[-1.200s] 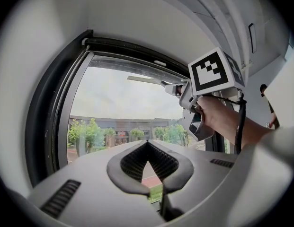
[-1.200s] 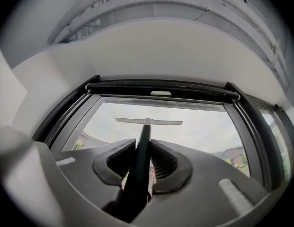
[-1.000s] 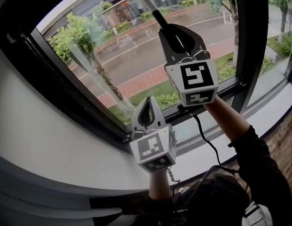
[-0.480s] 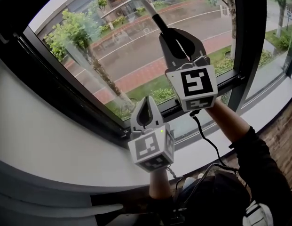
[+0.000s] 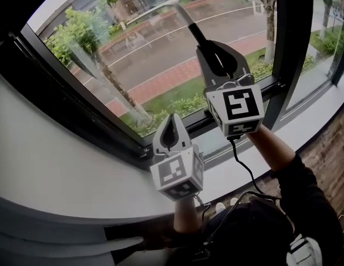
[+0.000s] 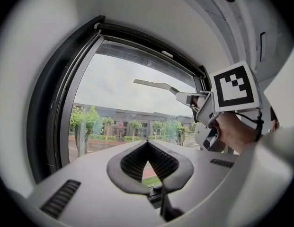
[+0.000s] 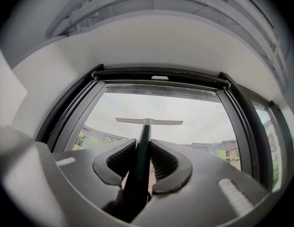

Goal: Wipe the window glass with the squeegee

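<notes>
My right gripper (image 5: 215, 47) is shut on the dark handle of the squeegee (image 7: 142, 150). Its pale blade (image 7: 149, 121) lies crosswise against the window glass (image 5: 160, 54), seen in the left gripper view as the squeegee blade (image 6: 154, 84) high on the pane. The right gripper (image 6: 203, 110) is raised in front of the glass with a hand behind it. My left gripper (image 5: 171, 121) rests lower, near the bottom window frame (image 5: 133, 143); its jaws are closed together with nothing between them, shown as the left gripper (image 6: 147, 148).
A black vertical mullion (image 5: 293, 43) divides the pane from a second window on the right. A white sill (image 5: 238, 170) runs below the frame, a white wall (image 5: 44, 165) lies at the left. A black cable (image 5: 241, 162) hangs from the right gripper.
The right gripper with the squeegee has shifted to the right and slightly down in the head view. The left gripper has stayed near the lower frame.
</notes>
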Demonstrator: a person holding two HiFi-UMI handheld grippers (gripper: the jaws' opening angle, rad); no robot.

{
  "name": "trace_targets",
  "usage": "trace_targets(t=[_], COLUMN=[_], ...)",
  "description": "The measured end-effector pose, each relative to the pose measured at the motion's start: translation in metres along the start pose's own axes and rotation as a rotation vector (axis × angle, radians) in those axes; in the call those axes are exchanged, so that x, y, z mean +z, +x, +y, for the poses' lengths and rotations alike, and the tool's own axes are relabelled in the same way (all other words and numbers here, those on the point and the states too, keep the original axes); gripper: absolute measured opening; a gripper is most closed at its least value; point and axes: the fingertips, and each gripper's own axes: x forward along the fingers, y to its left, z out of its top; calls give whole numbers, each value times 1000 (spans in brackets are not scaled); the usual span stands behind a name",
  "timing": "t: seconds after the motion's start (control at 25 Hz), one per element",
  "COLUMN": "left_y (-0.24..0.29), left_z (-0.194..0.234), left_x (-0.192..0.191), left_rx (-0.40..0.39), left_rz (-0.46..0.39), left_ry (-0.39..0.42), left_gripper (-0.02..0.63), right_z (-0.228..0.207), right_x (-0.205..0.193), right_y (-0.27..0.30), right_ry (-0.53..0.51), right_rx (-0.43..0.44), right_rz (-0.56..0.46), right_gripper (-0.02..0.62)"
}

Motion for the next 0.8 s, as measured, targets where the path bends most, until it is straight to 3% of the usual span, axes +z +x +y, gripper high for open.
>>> trace_targets(t=[0.8], left_y=[-1], left_z=[-11], left_x=[-49], left_rx=[-45], left_rz=[103], left_ry=[-63], left_gripper=[2], right_z=[6], right_x=[-64], right_y=[-40], right_ry=[26], right_rx=[2], right_rz=[149], right_gripper=[95])
